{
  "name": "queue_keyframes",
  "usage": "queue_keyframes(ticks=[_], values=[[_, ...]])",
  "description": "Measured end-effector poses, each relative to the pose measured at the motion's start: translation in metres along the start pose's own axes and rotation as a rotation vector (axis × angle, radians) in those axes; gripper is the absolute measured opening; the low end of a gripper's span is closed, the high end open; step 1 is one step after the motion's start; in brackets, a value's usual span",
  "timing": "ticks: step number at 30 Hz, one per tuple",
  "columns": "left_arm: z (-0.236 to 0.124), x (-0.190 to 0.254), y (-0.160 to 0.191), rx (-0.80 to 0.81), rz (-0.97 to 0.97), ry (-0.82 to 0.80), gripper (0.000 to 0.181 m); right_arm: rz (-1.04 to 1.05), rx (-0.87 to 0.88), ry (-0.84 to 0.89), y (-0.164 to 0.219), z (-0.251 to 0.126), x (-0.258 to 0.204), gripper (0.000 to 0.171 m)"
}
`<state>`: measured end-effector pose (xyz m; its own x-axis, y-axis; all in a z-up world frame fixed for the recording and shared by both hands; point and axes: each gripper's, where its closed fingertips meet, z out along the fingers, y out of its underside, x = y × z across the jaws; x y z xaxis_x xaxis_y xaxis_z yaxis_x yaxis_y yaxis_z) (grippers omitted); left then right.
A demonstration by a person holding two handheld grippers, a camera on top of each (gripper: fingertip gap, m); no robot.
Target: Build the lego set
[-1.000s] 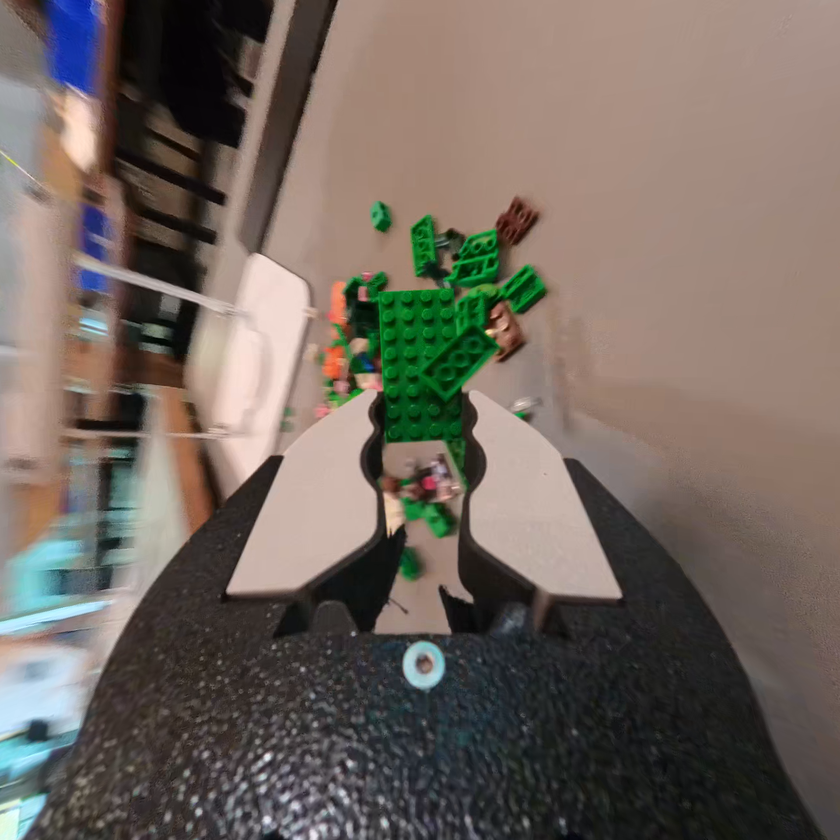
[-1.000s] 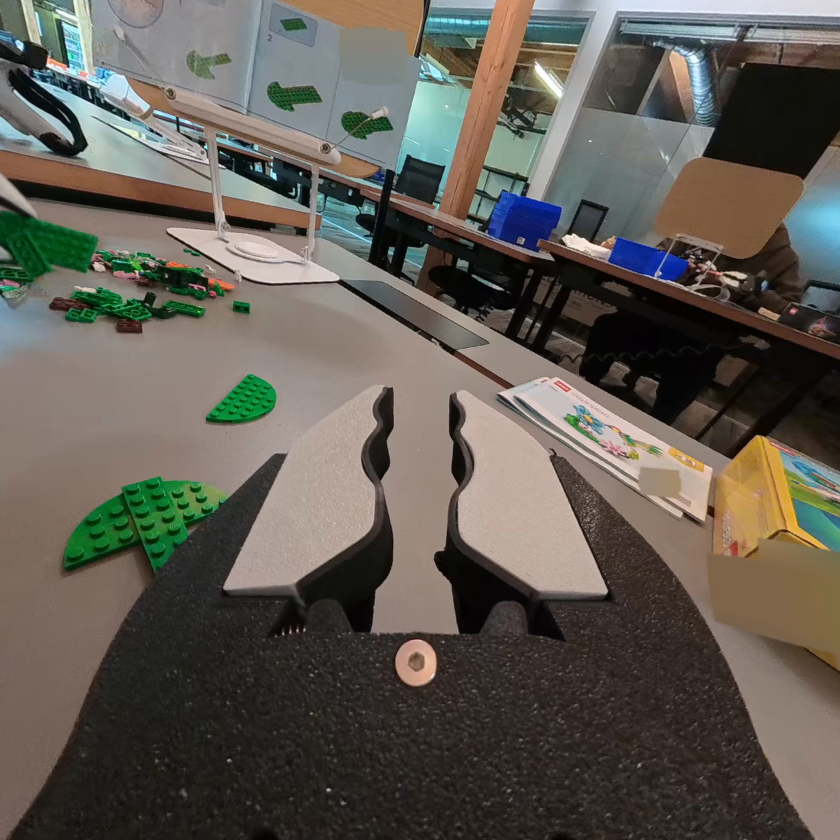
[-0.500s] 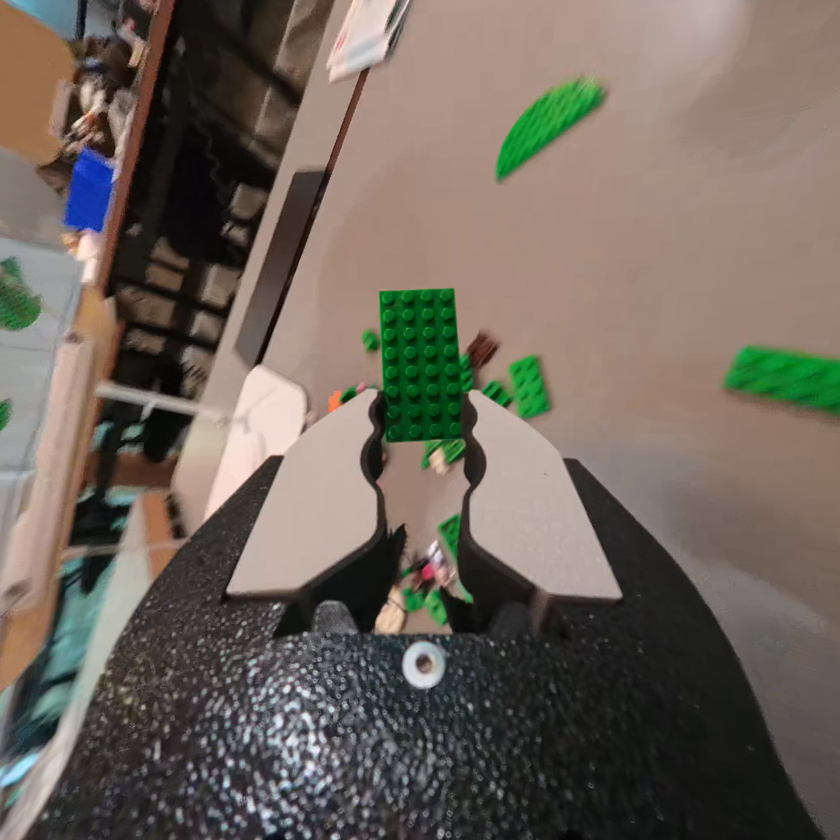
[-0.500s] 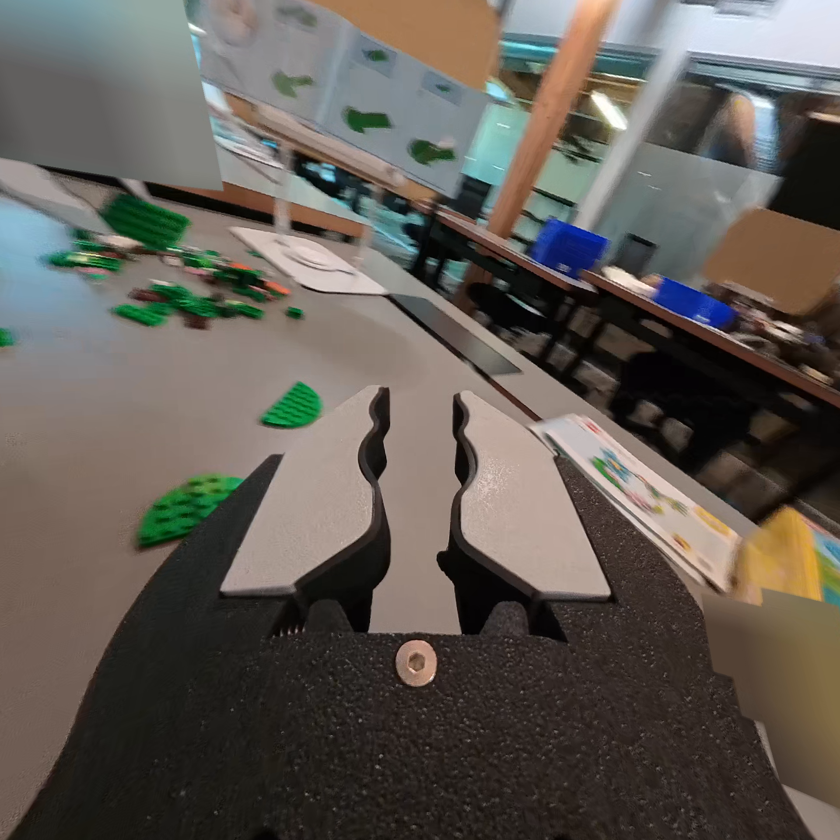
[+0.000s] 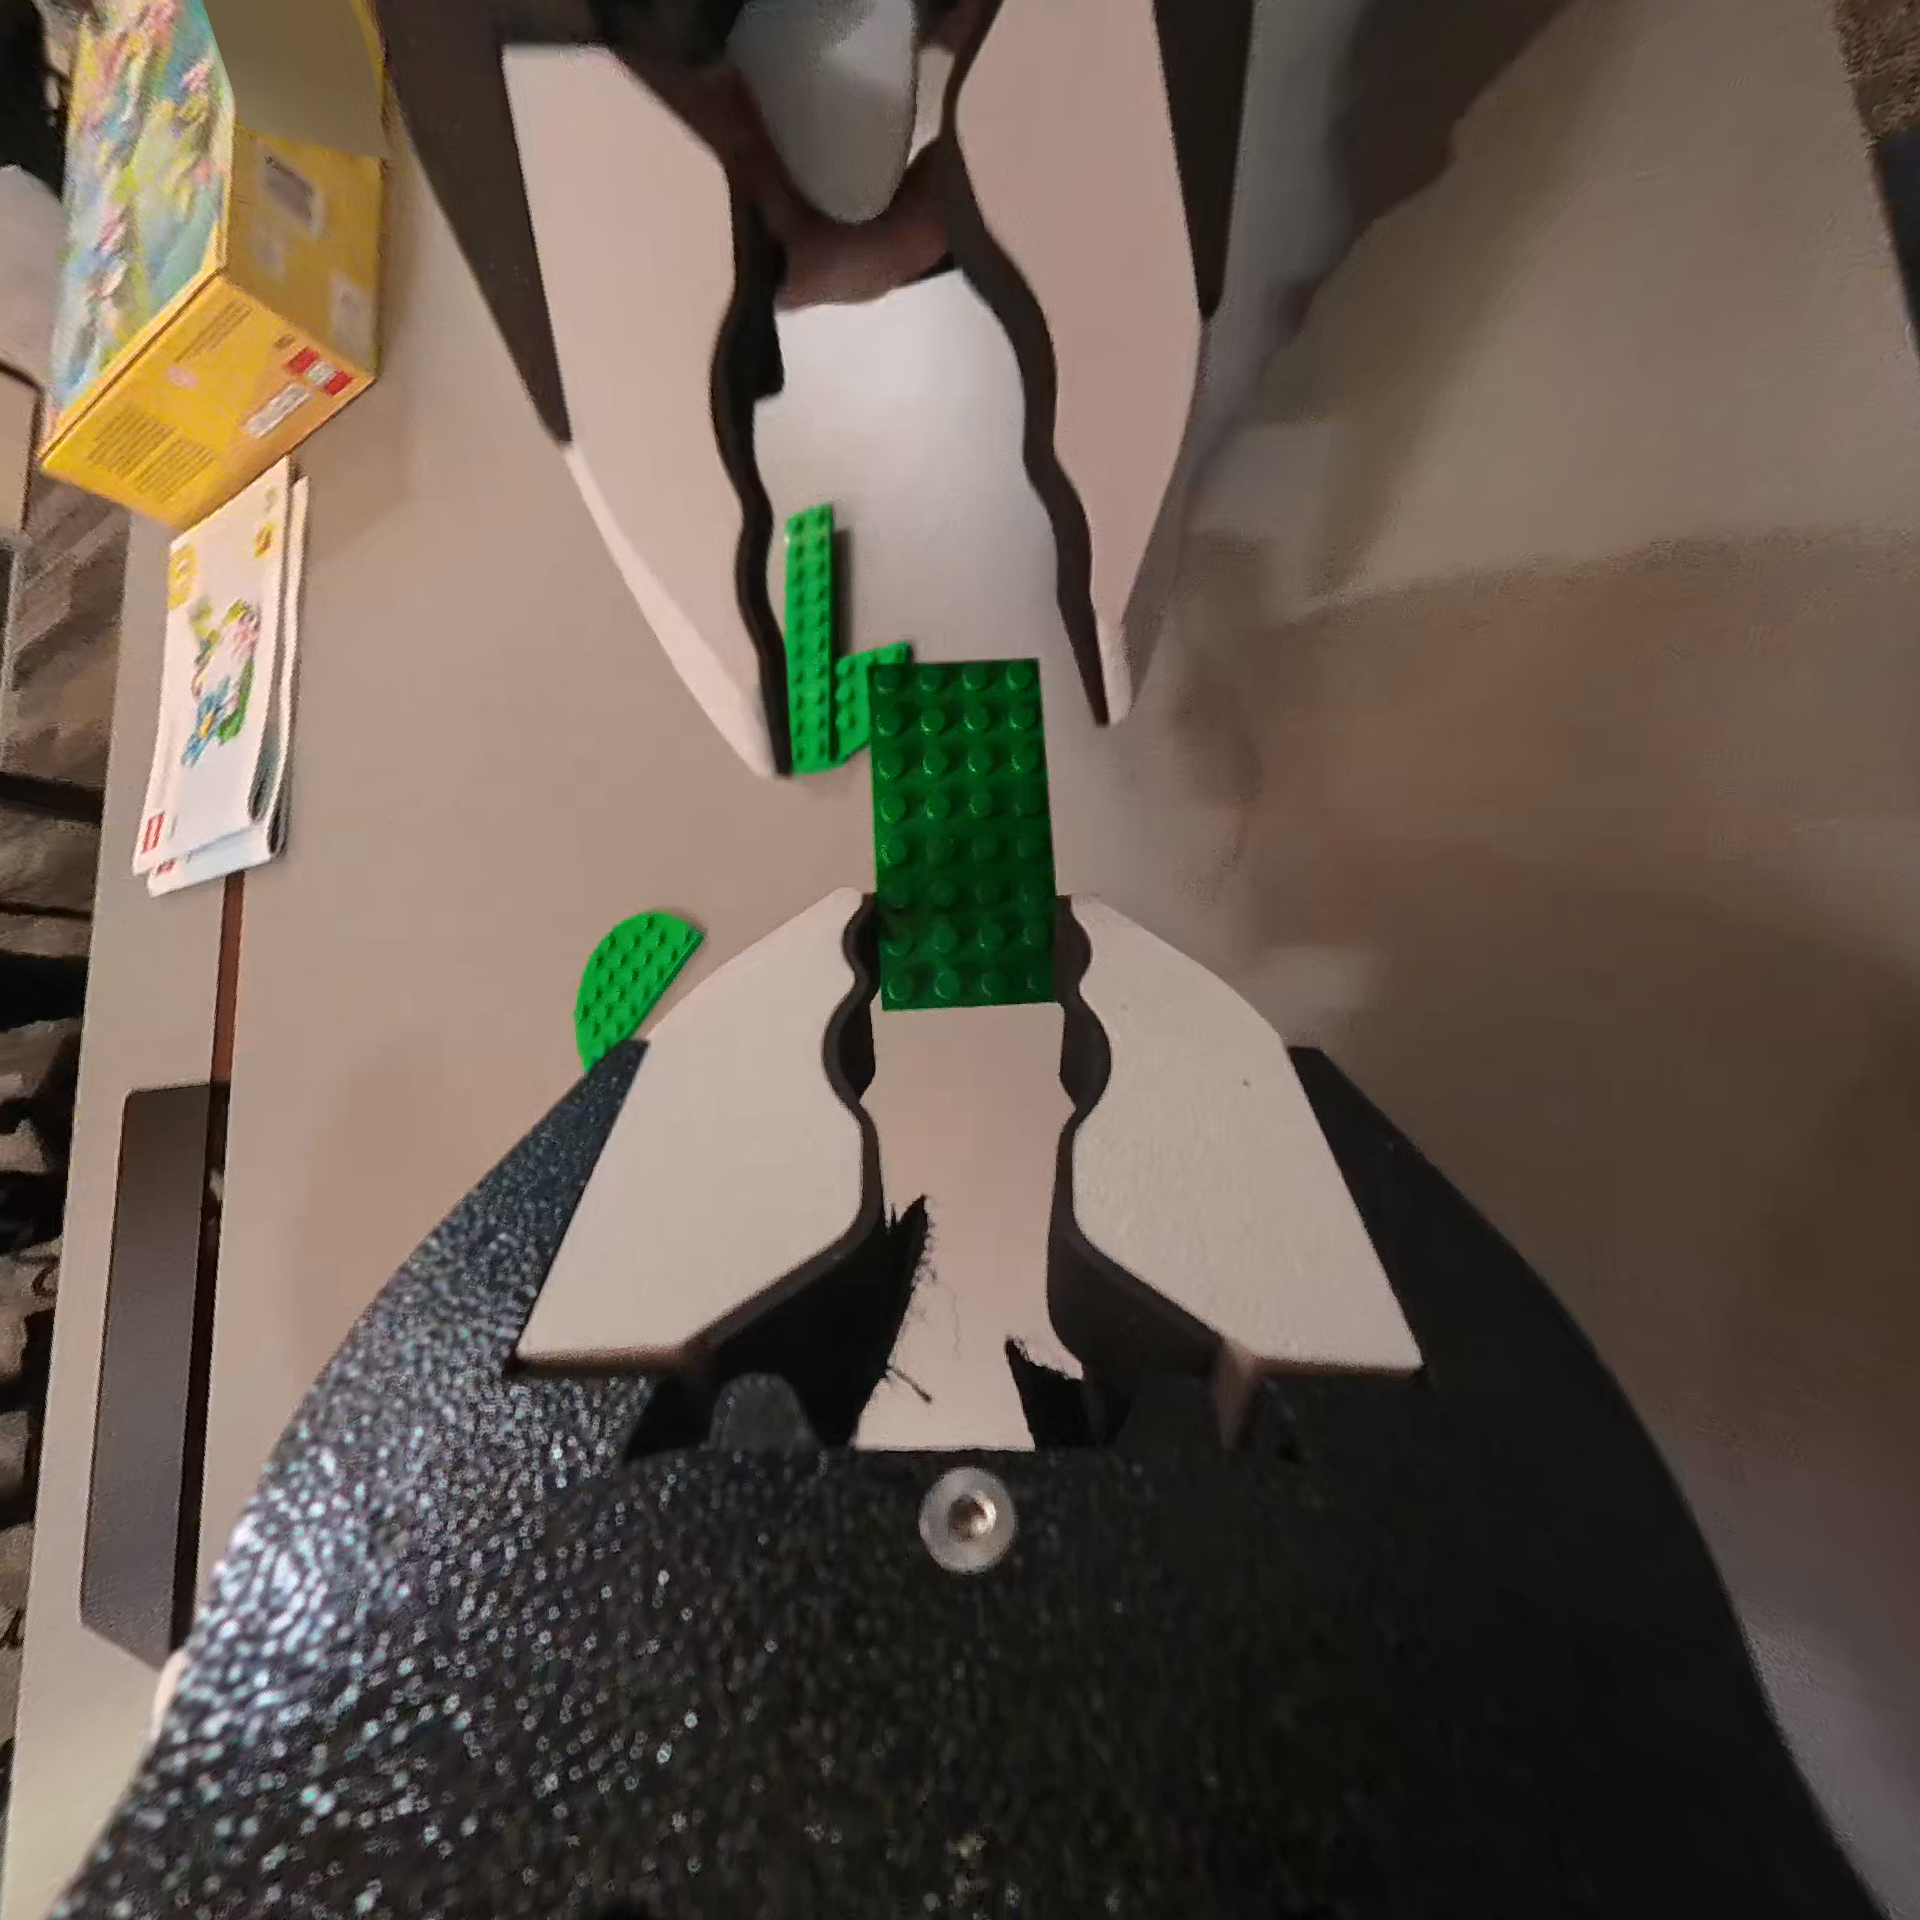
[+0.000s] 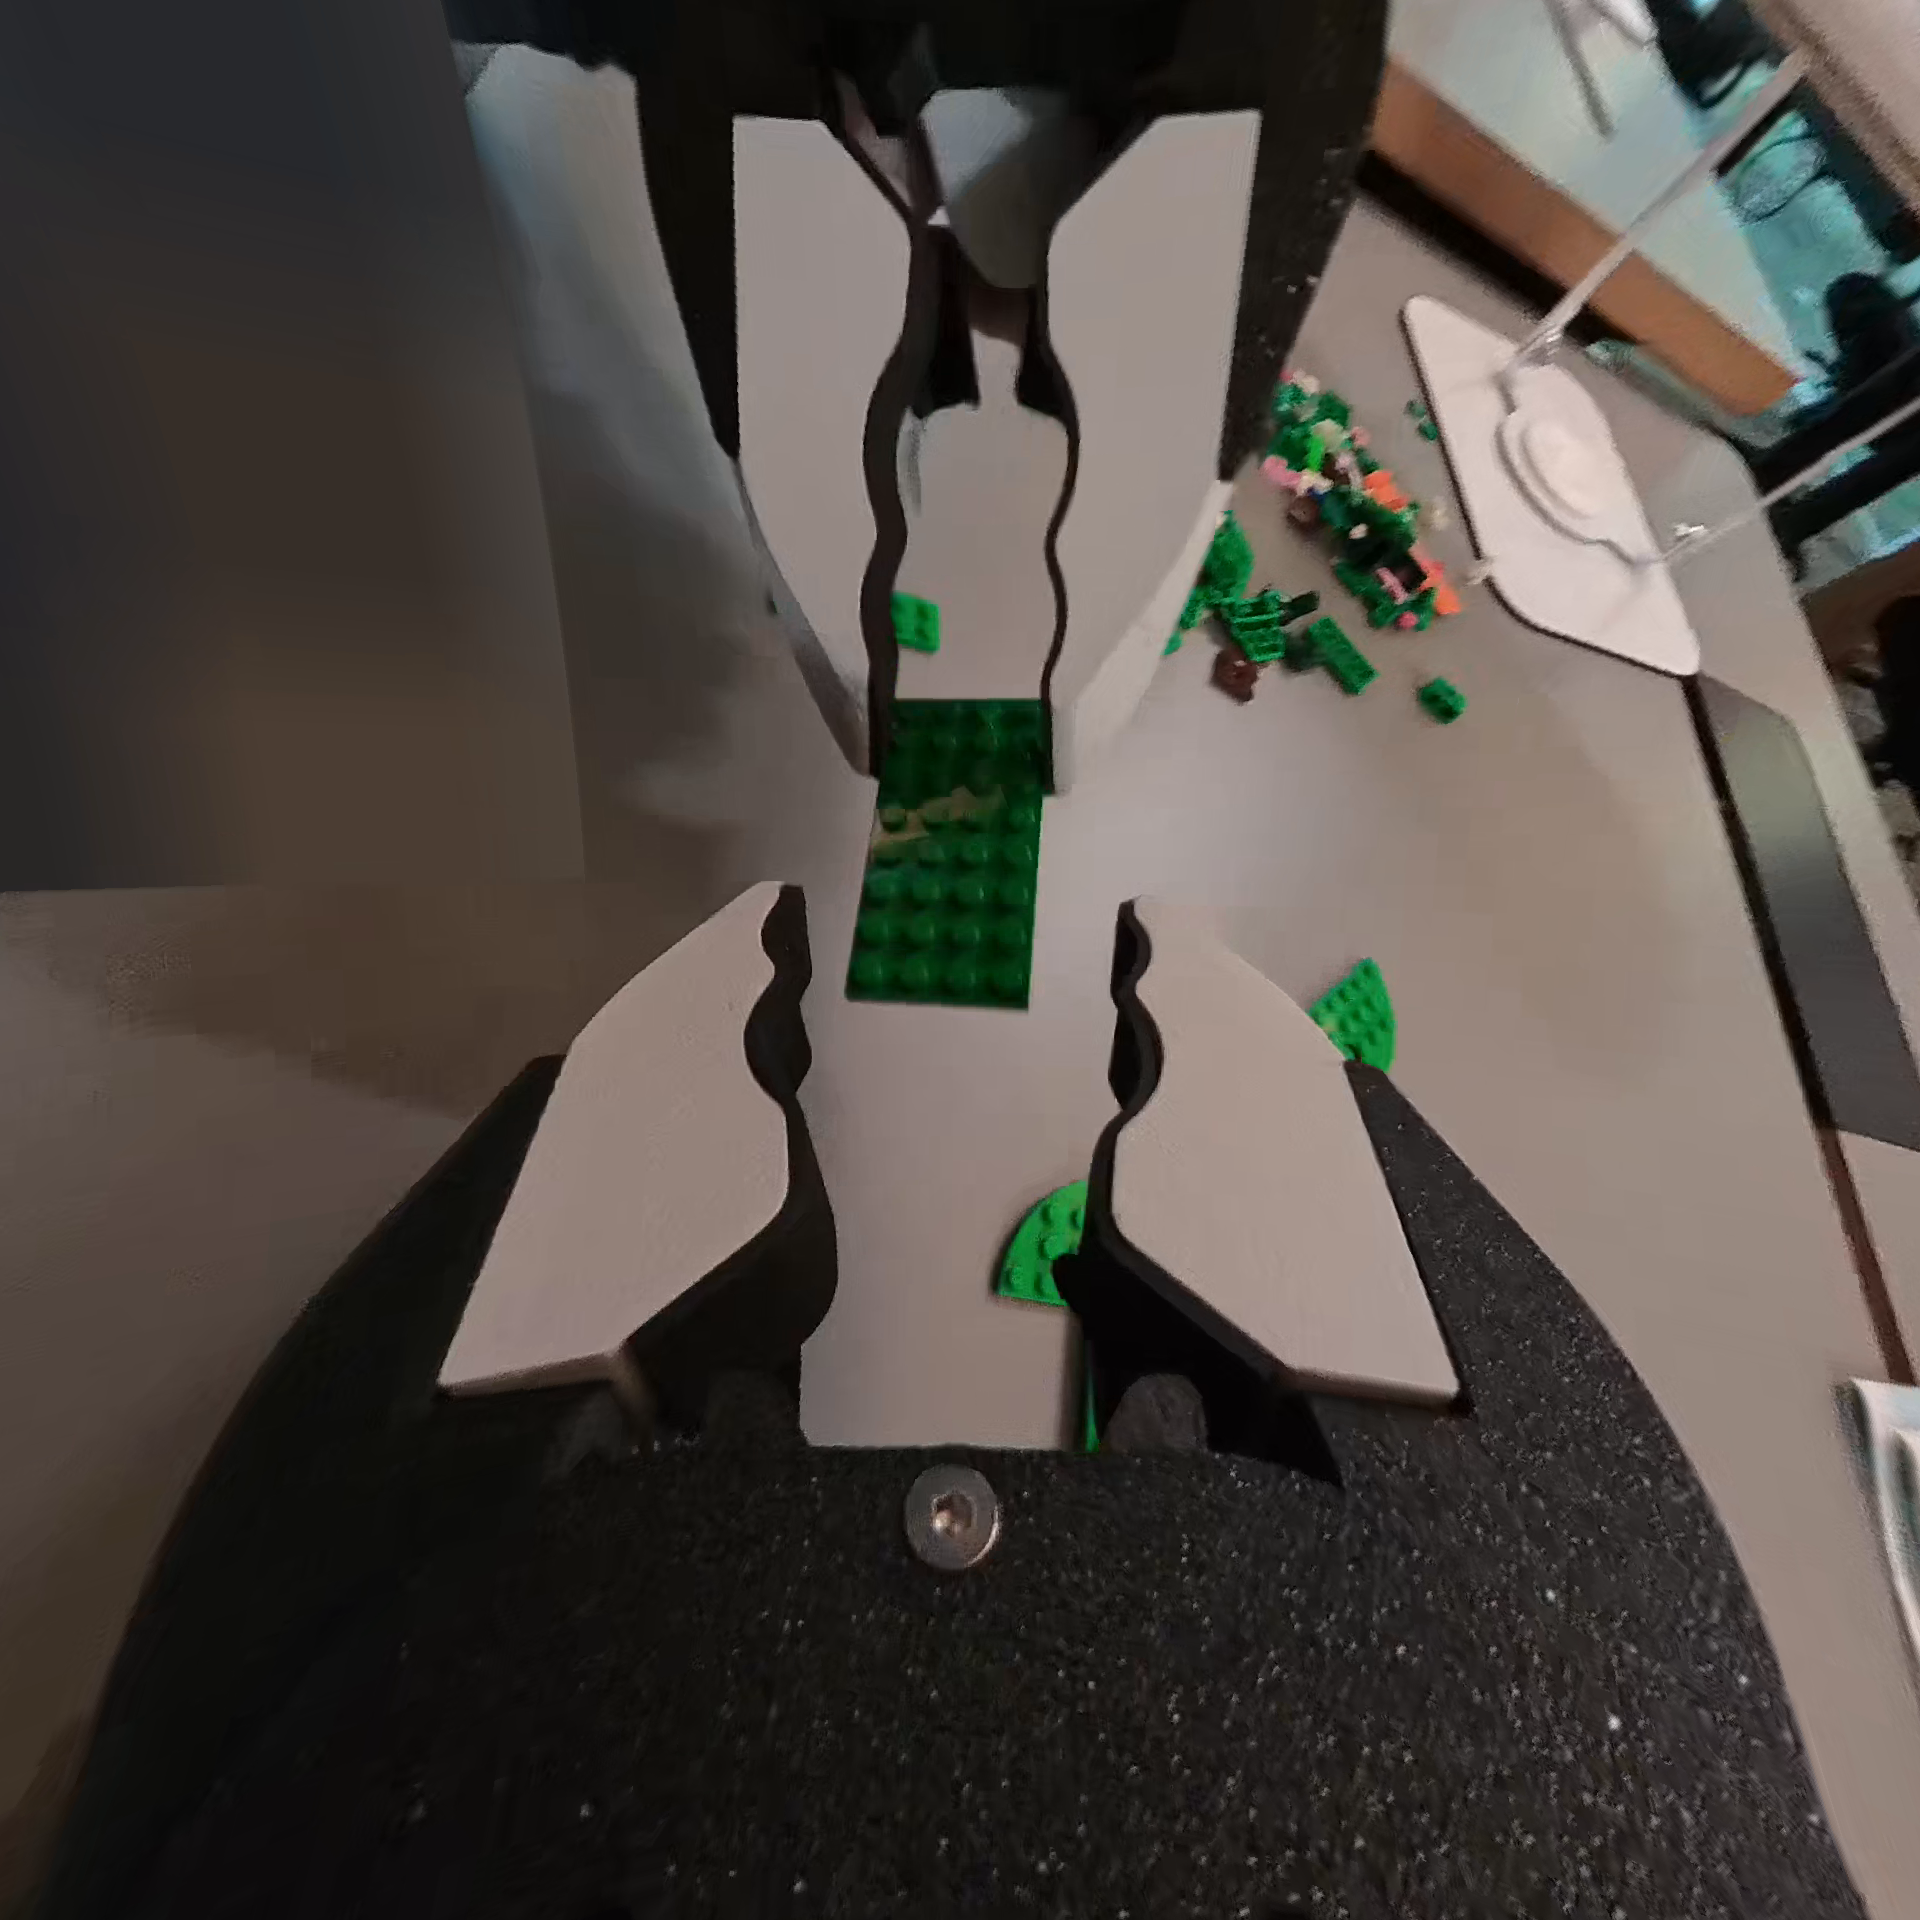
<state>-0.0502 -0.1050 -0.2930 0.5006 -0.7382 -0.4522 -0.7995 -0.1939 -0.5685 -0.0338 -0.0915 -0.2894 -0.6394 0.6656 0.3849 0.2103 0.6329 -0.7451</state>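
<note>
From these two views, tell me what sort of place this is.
Probably a shared workroom: a grey worktable with loose bricks, a yellow set box and booklet, and another wooden desk behind.

We see a plain grey worktop (image 6: 1351,831) with a dark rectangular panel (image 5: 145,1351) set flush near its long edge. Directly on it lies a loose heap of small bricks (image 6: 1340,540), mostly green with pink, orange and brown among them, beside the flat white base of a stand (image 6: 1538,468). One green half-round plate (image 5: 629,982) lies alone on the bare surface; another curved green plate with a narrow plate over it (image 5: 821,655) lies farther along (partly hidden, so we cannot tell how they join). Toward the far end rest a yellow box (image 5: 208,312) and, just beside it, a stack of booklets (image 5: 223,686)
</note>
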Motion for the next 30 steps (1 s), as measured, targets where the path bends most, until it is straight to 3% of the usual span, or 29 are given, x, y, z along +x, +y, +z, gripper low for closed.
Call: queue_keyframes(ticks=[3, 9, 12, 16, 30], values=[[0.008, 0.005, -0.011, 0.003, 0.015, 0.031, 0.032, 0.013, -0.035, -0.062, 0.005, -0.001, -0.011, 0.031], [0.020, 0.009, -0.024, -0.005, 0.009, 0.043, 0.032, 0.048, -0.050, -0.089, 0.017, -0.013, -0.012, 0.020], [0.022, 0.007, -0.030, -0.006, -0.003, 0.039, 0.032, 0.046, -0.014, -0.084, 0.017, -0.021, -0.013, 0.022], [0.027, 0.002, -0.027, -0.063, -0.014, 0.018, 0.032, 0.027, -0.015, -0.047, 0.018, -0.028, -0.011, 0.051], [0.035, 0.001, -0.038, -0.060, -0.074, 0.027, 0.031, -0.049, -0.123, 0.003, 0.030, -0.031, -0.012, 0.053]])
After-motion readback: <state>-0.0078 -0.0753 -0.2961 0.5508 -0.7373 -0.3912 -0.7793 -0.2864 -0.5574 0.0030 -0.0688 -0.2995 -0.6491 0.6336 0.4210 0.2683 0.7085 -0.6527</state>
